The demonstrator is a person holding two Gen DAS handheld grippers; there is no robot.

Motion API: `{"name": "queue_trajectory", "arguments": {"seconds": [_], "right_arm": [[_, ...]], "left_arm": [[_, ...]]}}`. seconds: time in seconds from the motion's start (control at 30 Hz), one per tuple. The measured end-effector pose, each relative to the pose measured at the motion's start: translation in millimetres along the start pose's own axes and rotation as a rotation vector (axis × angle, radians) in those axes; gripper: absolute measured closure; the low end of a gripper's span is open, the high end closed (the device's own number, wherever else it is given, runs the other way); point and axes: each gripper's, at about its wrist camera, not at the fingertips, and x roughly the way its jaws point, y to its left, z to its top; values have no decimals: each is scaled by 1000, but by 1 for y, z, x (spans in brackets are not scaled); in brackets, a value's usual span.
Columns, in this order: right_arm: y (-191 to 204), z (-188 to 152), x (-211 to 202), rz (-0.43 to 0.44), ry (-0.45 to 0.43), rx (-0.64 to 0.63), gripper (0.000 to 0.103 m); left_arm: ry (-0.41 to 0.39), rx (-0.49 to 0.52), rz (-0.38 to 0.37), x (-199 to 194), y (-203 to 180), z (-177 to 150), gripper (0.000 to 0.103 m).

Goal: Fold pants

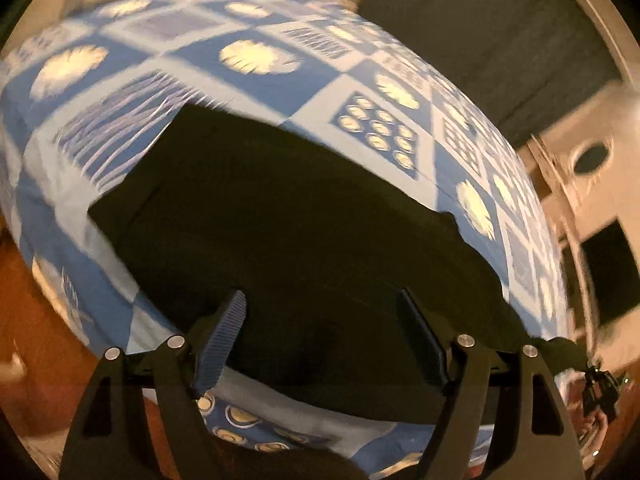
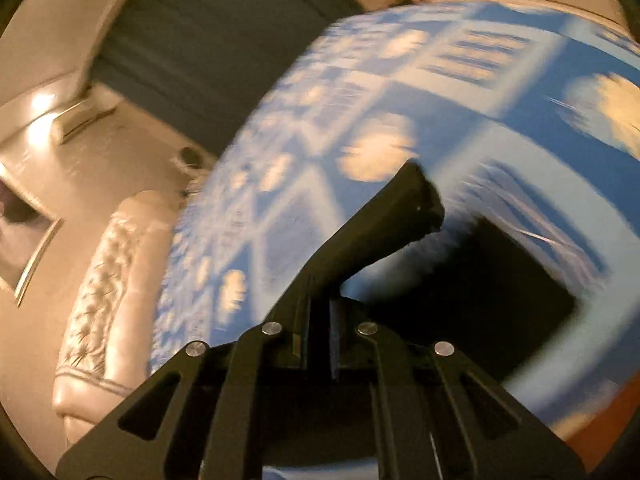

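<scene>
pants (image 1: 280, 216) – matt dark cloth | bedsheet (image 1: 256, 92) – printed cloth | fingers (image 1: 224, 336) – ribbed

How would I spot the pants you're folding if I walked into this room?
Find the bed with the blue bedspread, checked with pale round blotches and striped squares. The pants lie flat on it near the front edge. They are the only plain dark thing there, a wide unpatterned shape against all that blue.

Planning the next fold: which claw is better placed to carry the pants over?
Right. The right claw is shut on a pants end, lifted off the bedspread; the left claw hangs open, gripping nothing.
</scene>
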Motion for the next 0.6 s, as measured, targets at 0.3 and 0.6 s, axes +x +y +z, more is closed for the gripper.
{"name": "queue_trajectory", "arguments": {"seconds": [0.3, 0.6], "right_arm": [[-96, -44, 6, 22, 84, 232, 90], [-125, -39, -1, 80, -29, 330, 43]], "left_arm": [[-6, 42, -18, -9, -34, 2, 26], [50, -28, -59, 5, -43, -9, 26]]}}
